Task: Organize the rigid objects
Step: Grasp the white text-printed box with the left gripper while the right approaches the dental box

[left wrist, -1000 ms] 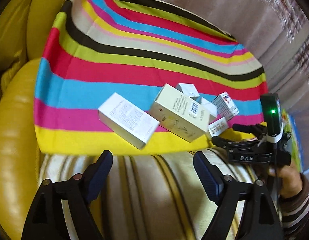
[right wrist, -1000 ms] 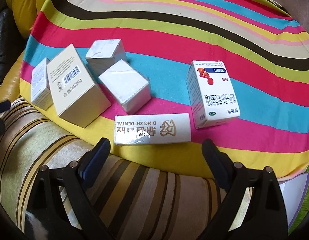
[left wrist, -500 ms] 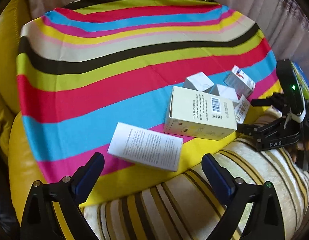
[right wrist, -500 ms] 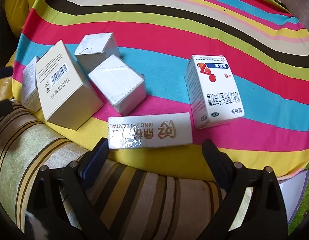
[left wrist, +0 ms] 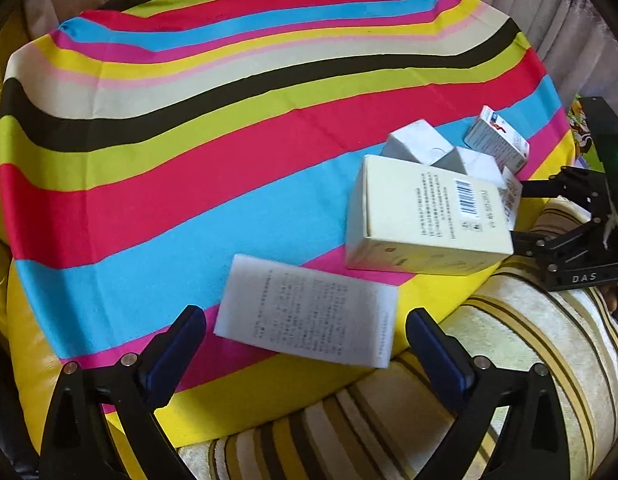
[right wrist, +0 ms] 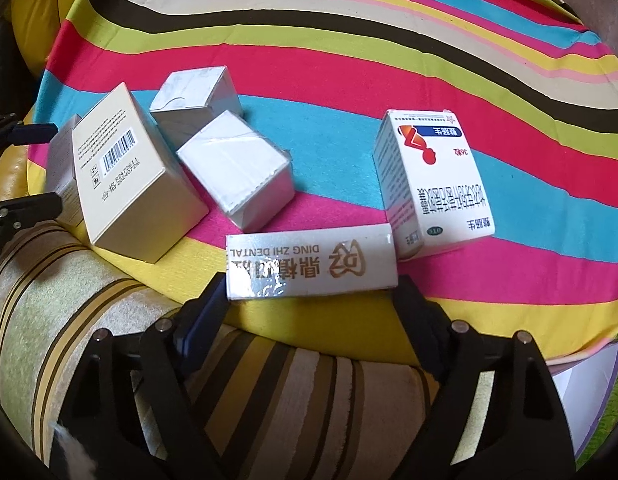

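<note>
So the left gripper (left wrist: 305,344) is held low over the striped cushion (left wrist: 509,360), pointing in at the rainbow-striped cloth (left wrist: 189,160), with its blue-padded fingers (left wrist: 177,344) spread wide. A flat white box with small print (left wrist: 309,312) lies right between the two tips, just in front of them. The pads sit off either end of it, not touching as far as I can tell.

The right gripper (right wrist: 309,312) comes in low from the near edge too, jaws wide. The long white DING ZHI DENTAL box (right wrist: 309,264) lies crosswise between its fingertips, and the tips look right up against the box's two ends, though I can't say whether they're actually pressing on it. In the left wrist view you can see that gripper off to the right, a black frame marked DAS.

Further out: a cream box with a barcode (right wrist: 125,184) stands tilted to the left, two small silvery-white boxes (right wrist: 233,168) touch each other beside it, and a white medicine carton with red and blue print (right wrist: 433,184) sits just right of the dental box's far end. All of them rest on the cloth.
</note>
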Demonstrator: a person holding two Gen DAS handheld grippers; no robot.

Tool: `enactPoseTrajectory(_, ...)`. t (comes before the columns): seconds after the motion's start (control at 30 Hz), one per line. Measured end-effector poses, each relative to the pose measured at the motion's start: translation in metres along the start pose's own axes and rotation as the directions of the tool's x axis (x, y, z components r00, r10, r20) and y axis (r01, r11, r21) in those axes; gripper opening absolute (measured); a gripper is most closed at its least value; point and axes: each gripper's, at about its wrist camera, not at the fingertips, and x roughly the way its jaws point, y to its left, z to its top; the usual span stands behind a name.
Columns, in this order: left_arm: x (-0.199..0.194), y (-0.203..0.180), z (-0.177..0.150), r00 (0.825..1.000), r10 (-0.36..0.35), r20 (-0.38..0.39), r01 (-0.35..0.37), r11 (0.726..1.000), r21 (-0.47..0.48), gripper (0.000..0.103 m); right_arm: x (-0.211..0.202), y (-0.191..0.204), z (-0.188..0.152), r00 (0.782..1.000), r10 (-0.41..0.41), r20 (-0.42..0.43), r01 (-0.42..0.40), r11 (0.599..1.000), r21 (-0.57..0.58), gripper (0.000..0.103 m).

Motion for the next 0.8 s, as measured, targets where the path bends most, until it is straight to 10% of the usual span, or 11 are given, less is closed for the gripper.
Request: enactPoseTrajectory(0.8, -0.053, -0.03, -0.038, 0.998, 0.045, 0.038, -0.043, 0.997, -0.07, 0.089, -0.037, 0.01, -0.026, 0.997, -0.006, 0.08, 0.008, 1.0, -0.03, 0.084)
